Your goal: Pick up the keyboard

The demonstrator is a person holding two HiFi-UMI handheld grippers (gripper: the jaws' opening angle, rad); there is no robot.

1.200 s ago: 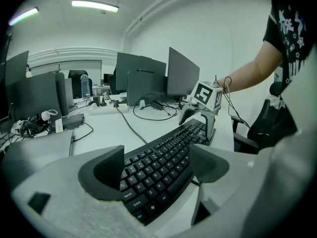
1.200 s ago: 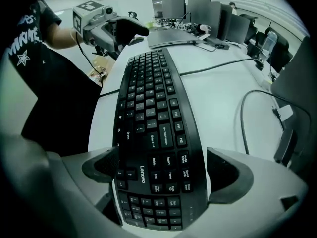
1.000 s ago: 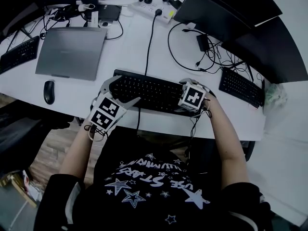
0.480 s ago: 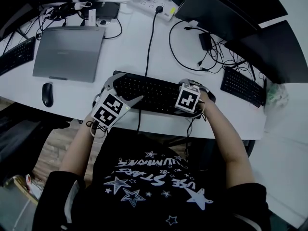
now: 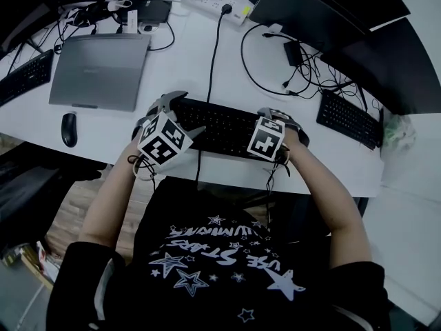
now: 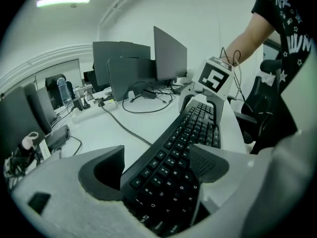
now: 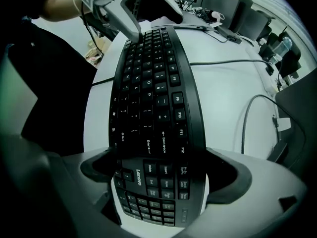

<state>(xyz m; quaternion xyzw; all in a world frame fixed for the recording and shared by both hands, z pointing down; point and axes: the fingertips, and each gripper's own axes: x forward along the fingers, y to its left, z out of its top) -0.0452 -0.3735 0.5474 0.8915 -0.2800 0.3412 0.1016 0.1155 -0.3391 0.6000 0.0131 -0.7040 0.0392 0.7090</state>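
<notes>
- The keyboard (image 5: 215, 125) lies crosswise near the near edge of the white tabletop (image 5: 186, 61), straight in front of the person, with one gripper at each end.
- The left gripper (image 6: 157, 166) straddles the keyboard's left end. Its jaws are closed on the body: one pad sits at the far edge, the other on the near side over the letter keys.
- The right gripper (image 7: 166, 175) straddles the right end at the number pad. Its jaws are narrowed onto the far and near edges, with the pads touching both.
- Progress, as judged: both grasps are made. The left gripper view suggests the keyboard is at or just clear of the tabletop, but no view confirms a gap. A level lift is what remains.
- A black cable (image 5: 214, 54) runs from the power strip (image 5: 222, 4) to the keyboard's far edge and shows again at the near edge. It appears to pass underneath and may drag or snag during the lift.
- To the left lie a closed grey laptop (image 5: 100, 71) and a mouse (image 5: 69, 130), both apart from the keyboard.
- To the right lies a second keyboard (image 5: 348, 120); loose cables (image 5: 303, 81) lie just beyond the right gripper.
- Dark monitors (image 5: 313, 12) stand at the far right, well apart from the lift path.
</notes>
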